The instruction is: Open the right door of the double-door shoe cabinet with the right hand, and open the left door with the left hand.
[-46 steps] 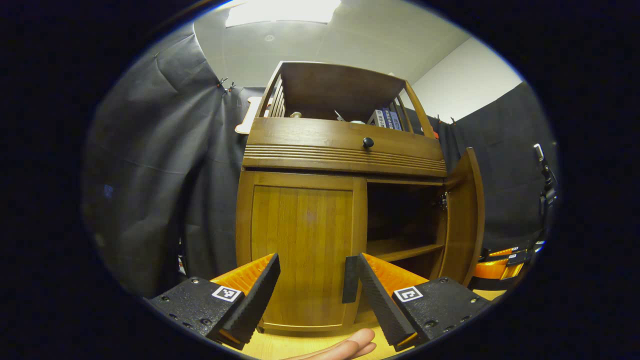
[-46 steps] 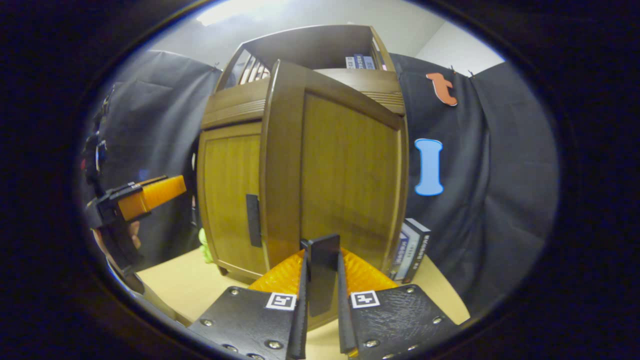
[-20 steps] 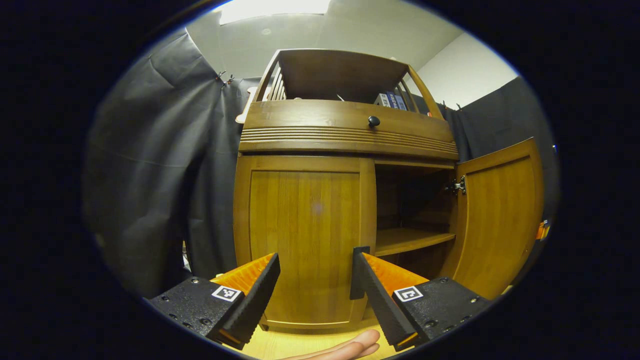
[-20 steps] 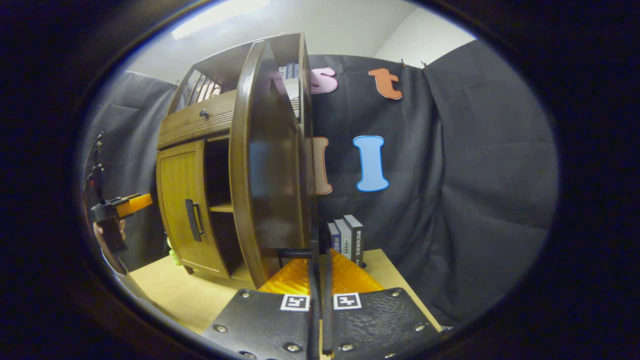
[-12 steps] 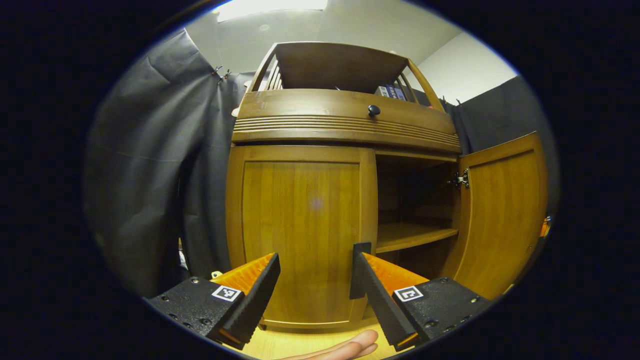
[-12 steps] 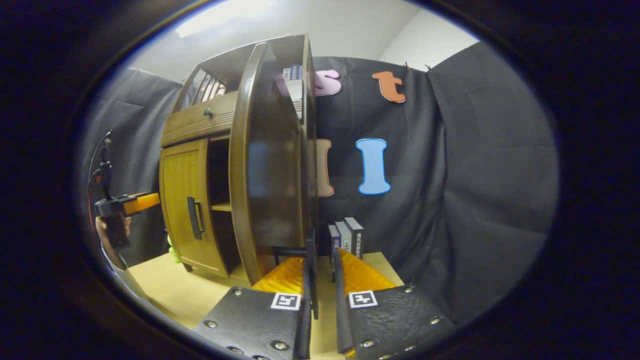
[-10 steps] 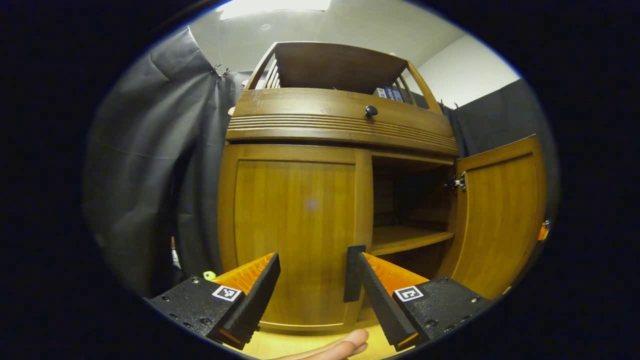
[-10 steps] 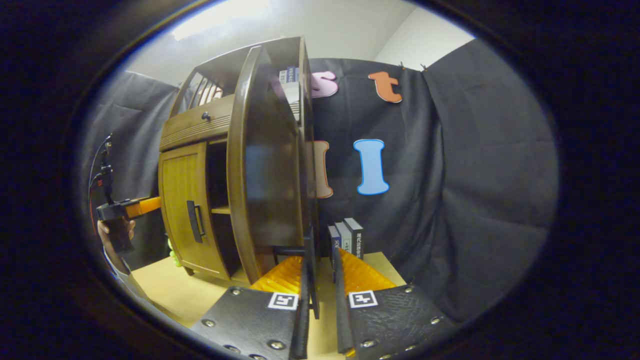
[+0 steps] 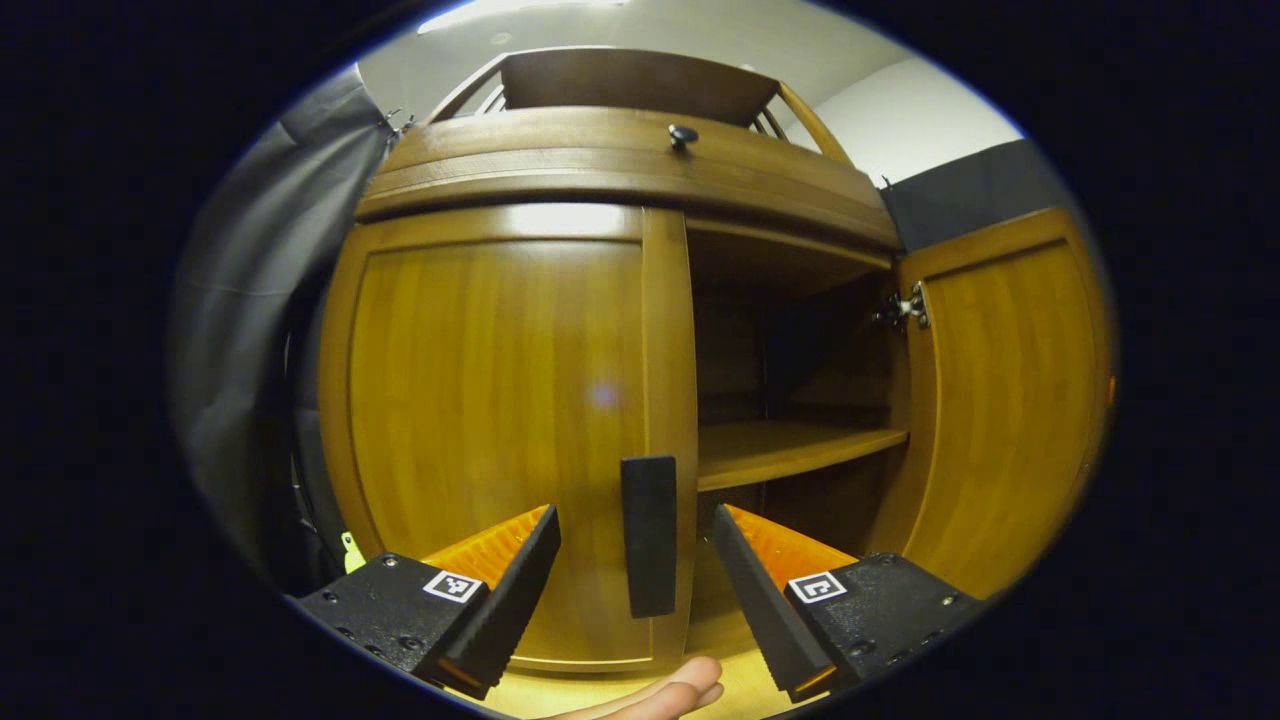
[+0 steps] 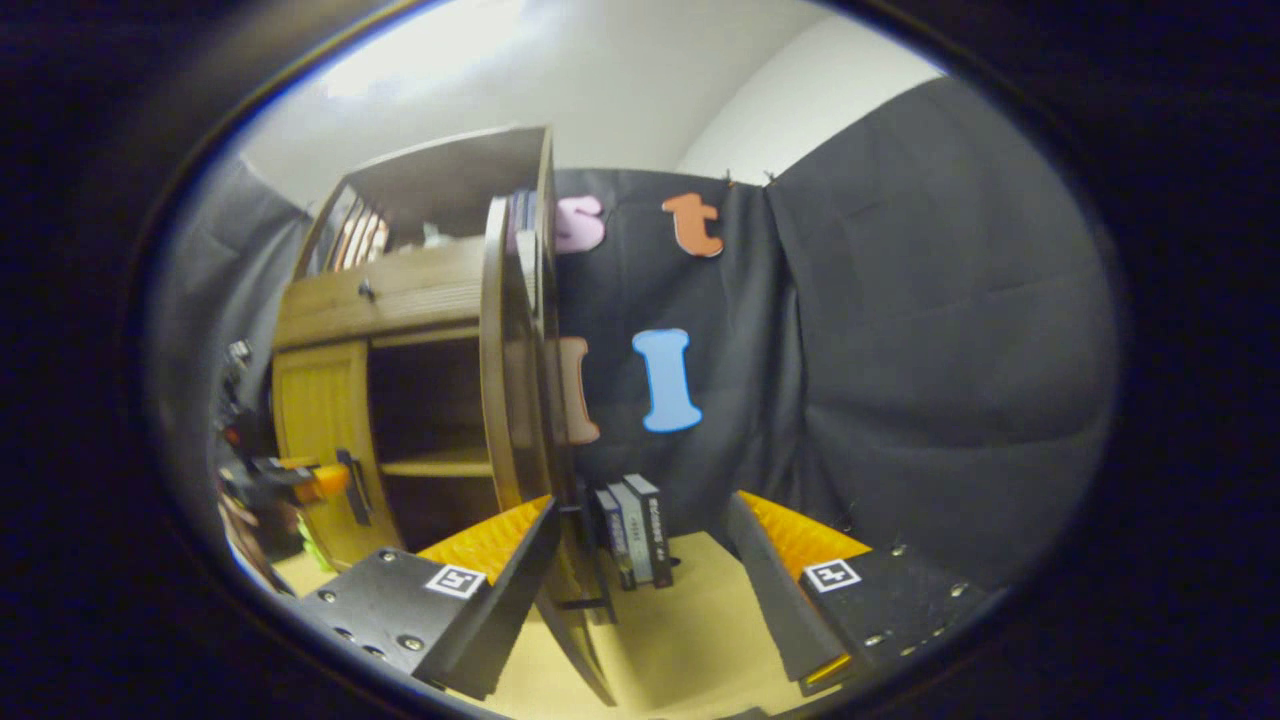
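Right door released; right claw now spread, left claw nearer handle.

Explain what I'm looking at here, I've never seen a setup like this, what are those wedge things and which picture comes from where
A person carries a hand-held gripper in each hand, with a camera riding on it. The wedges are its two fingers.

In the left gripper view, the left hand-held gripper is open, its fingers on either side of the dark handle of the closed left door. Beside it the right door stands open, showing a shelf.

In the right gripper view, the right hand-held gripper is open beside the open door's edge. A few books stand on the tabletop. Neither holds anything.
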Tool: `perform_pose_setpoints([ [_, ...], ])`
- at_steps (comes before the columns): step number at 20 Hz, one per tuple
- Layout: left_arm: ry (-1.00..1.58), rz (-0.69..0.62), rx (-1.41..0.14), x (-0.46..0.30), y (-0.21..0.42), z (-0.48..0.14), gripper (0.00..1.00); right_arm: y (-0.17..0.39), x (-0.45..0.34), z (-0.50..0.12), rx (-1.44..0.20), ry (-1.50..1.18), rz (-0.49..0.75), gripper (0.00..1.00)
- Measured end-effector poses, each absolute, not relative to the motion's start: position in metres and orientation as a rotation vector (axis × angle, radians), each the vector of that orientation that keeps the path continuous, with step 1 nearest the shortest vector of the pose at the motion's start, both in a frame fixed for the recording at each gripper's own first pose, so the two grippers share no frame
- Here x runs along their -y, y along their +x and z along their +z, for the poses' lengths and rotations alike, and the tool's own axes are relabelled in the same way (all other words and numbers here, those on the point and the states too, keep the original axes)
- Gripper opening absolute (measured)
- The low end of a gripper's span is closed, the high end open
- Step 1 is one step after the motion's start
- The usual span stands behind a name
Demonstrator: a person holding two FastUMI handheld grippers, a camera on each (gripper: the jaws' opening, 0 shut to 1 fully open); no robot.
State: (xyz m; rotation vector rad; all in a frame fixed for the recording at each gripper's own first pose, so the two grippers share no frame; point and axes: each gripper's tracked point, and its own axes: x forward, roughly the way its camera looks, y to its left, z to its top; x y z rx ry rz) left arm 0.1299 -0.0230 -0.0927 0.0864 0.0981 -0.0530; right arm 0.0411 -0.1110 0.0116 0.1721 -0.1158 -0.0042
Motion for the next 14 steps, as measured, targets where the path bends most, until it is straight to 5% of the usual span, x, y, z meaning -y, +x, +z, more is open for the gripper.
perform_pose_setpoints([
  [5, 0.051, 0.024, -0.102, 0.015, 0.155, -0.113, 0.94, -0.003, 0.087, 0.010, 0.180, 0.224, 0.034, 1.00],
  [8, 0.060, -0.009, -0.083, 0.021, 0.165, -0.111, 0.34, -0.026, 0.072, -0.010, 0.162, 0.142, 0.025, 1.00],
  [14, 0.039, -0.044, -0.089, 0.021, 0.148, -0.104, 0.31, -0.067, 0.055, -0.037, 0.131, 0.035, -0.033, 0.99],
])
